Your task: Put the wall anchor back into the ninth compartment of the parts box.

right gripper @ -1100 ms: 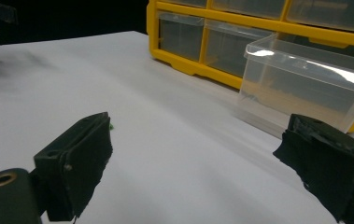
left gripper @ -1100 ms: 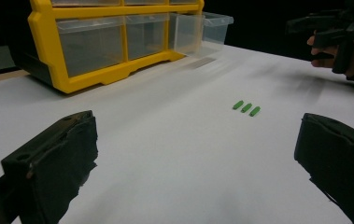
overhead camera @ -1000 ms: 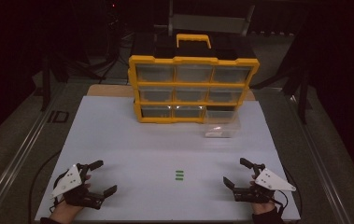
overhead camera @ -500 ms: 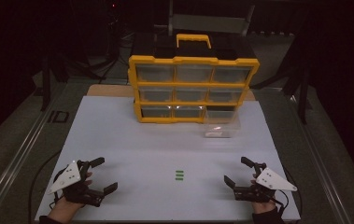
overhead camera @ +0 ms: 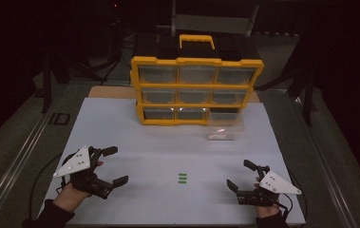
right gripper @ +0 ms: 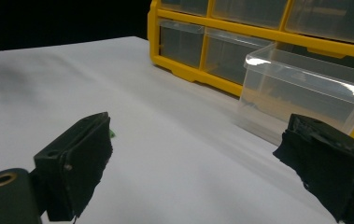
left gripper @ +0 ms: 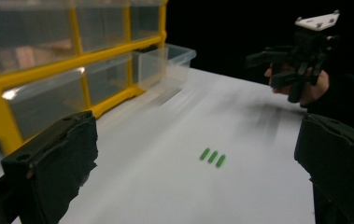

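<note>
My left gripper (overhead camera: 102, 170) has its jaws spread wide with nothing between them, and my right gripper (overhead camera: 241, 176) is the same: released, empty, low over the white tabletop (overhead camera: 135, 137) near my edge of it. Between the two, well apart from either, lie three small green strips (overhead camera: 183, 177) side by side on the bare surface; in the left gripper view they sit just ahead of my jaws (left gripper: 213, 157), and beyond them I see my right gripper held up in its hand. Nothing touches them yet.

Farther out, a clear plastic drawer (overhead camera: 224, 127) stands pulled out of the yellow-framed organiser cabinet with transparent drawers (overhead camera: 195, 90) and rests on the tabletop just in front of the bottom right slot. In the right gripper view that drawer (right gripper: 305, 93) looks open at the top; I cannot tell what, if anything, lies inside it.

As I judge it, the work is at its start: the drawer is already out, but the strips are not picked up, and I guess they go into the drawer, which then goes back into its slot. All of that is left.
</note>
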